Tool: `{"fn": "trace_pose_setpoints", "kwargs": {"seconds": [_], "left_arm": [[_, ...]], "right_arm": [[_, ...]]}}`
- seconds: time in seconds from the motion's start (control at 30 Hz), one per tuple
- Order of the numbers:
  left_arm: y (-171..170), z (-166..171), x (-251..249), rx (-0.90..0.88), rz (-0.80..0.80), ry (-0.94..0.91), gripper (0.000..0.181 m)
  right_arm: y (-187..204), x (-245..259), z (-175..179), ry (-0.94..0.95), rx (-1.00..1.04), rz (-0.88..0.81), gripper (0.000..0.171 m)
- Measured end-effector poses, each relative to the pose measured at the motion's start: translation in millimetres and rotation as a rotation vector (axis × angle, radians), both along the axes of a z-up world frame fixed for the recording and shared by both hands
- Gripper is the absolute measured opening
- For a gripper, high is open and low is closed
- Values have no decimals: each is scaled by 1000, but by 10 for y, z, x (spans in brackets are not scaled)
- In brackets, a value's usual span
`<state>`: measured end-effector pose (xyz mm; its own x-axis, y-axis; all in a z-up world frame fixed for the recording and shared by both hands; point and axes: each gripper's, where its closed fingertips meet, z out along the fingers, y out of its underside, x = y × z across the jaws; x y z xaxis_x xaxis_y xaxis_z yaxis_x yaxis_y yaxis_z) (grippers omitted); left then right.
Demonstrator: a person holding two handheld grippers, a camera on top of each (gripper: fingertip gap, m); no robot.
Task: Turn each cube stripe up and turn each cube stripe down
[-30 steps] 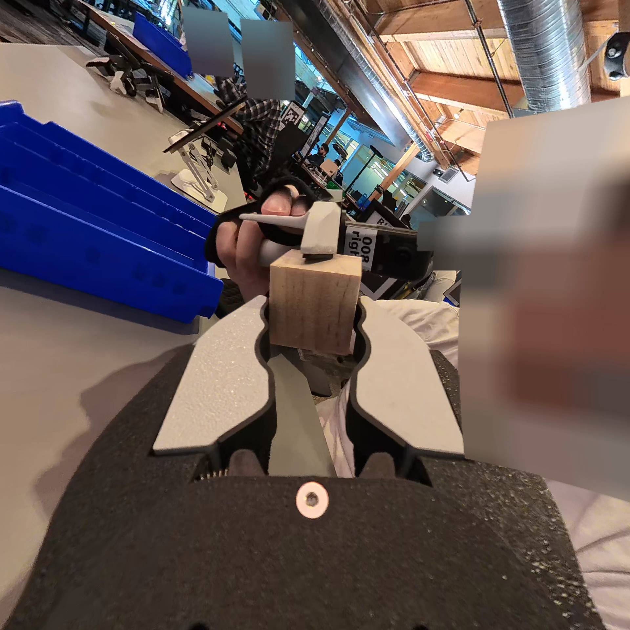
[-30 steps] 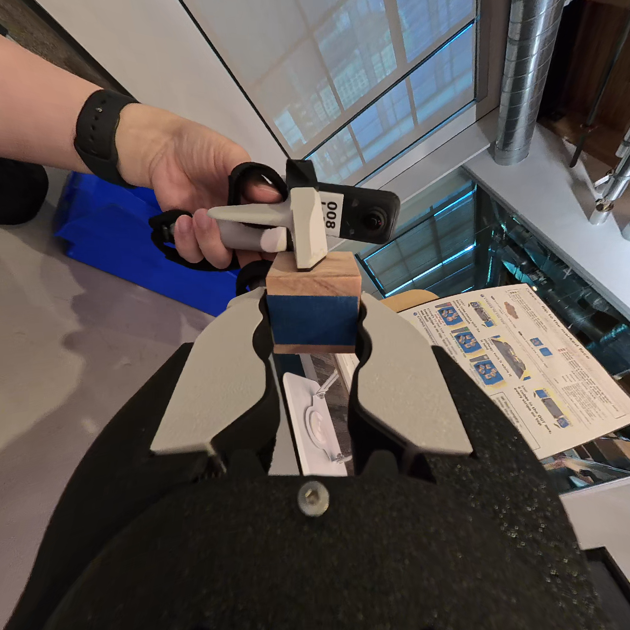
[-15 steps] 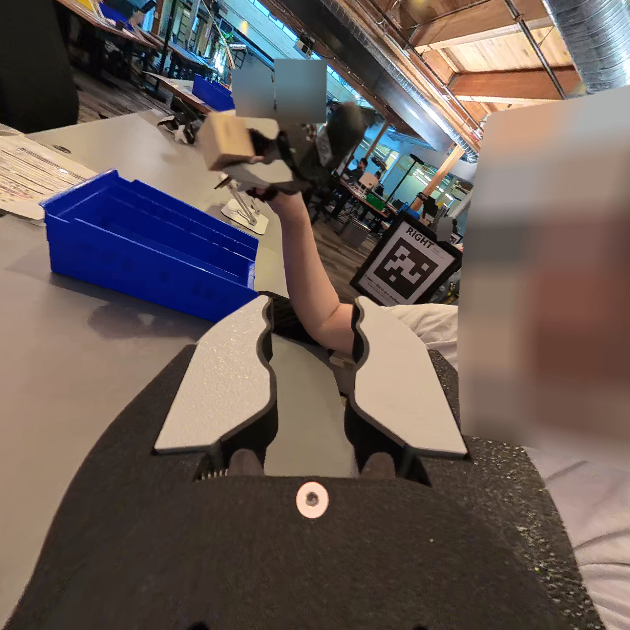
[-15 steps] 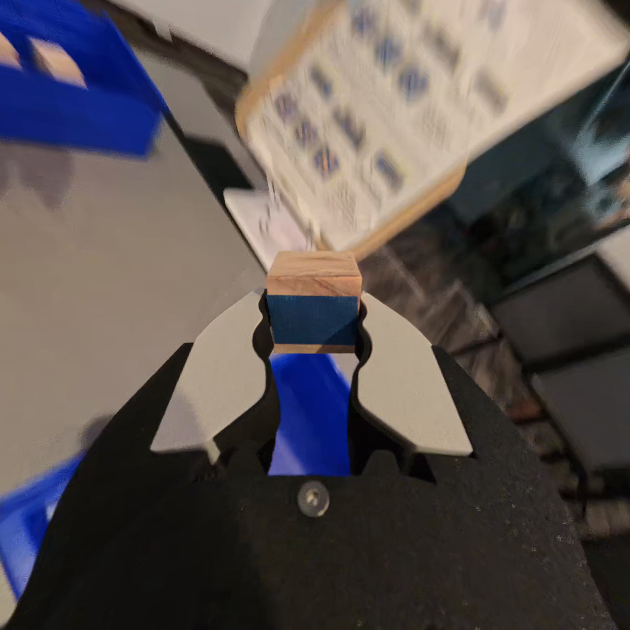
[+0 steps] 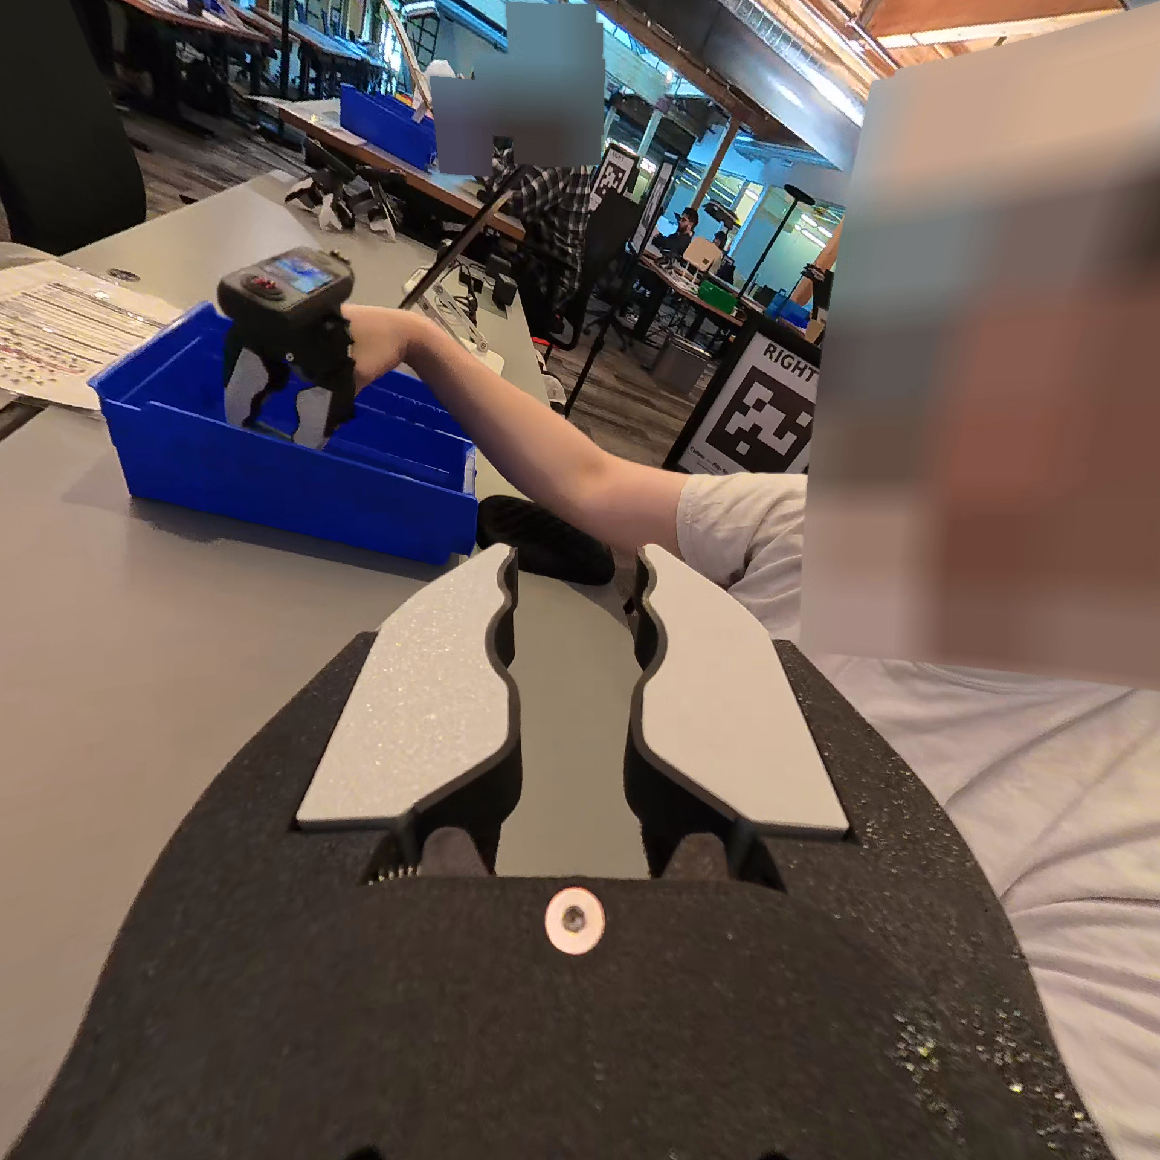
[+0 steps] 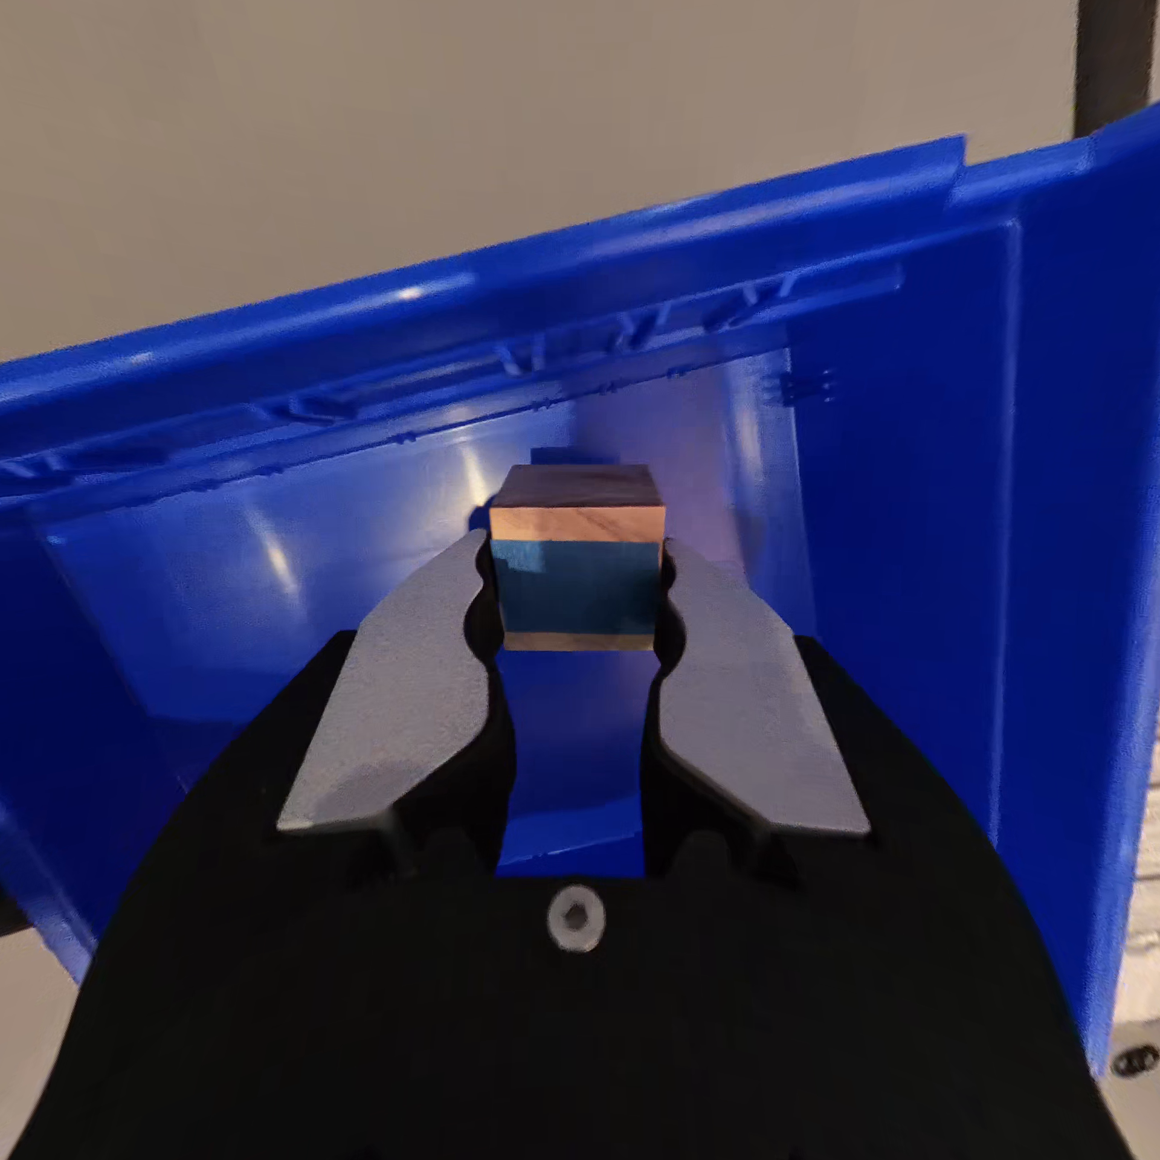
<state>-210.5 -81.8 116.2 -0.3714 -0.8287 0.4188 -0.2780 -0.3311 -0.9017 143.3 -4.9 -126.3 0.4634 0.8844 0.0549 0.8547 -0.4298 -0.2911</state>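
Observation:
My right gripper [image 6: 576, 552] is shut on a wooden cube [image 6: 576, 558] with a blue stripe facing the camera, held low inside the blue bin [image 6: 941, 439] near its floor. In the left wrist view the right gripper [image 5: 279, 427] reaches down into the same blue bin [image 5: 301, 483]; the cube is hidden there behind its fingers and the bin wall. My left gripper [image 5: 576, 565] is open and empty, held above the grey table [image 5: 157, 628], well short of the bin.
A printed sheet [image 5: 56, 326] lies on the table left of the bin. A black pad [image 5: 540, 546] sits by the bin's right end, under the person's forearm [image 5: 521, 433]. A marker board [image 5: 759, 408] stands behind. Other desks and people are far back.
The left gripper let go of the cube and drew back, empty. The right gripper carried the cube away and down into the blue bin.

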Motion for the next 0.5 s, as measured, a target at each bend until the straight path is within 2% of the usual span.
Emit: {"fn": "trace_pose_setpoints", "kwargs": {"seconds": [0.23,0.5], "left_arm": [[27,36,-60,8,14,-16,32],[31,-71,-22,1,-11,26,32]], "right_arm": [[262,-16,-89,-17,-24,94,46],[312,-36,-230,-67,-88,166,46]]}}
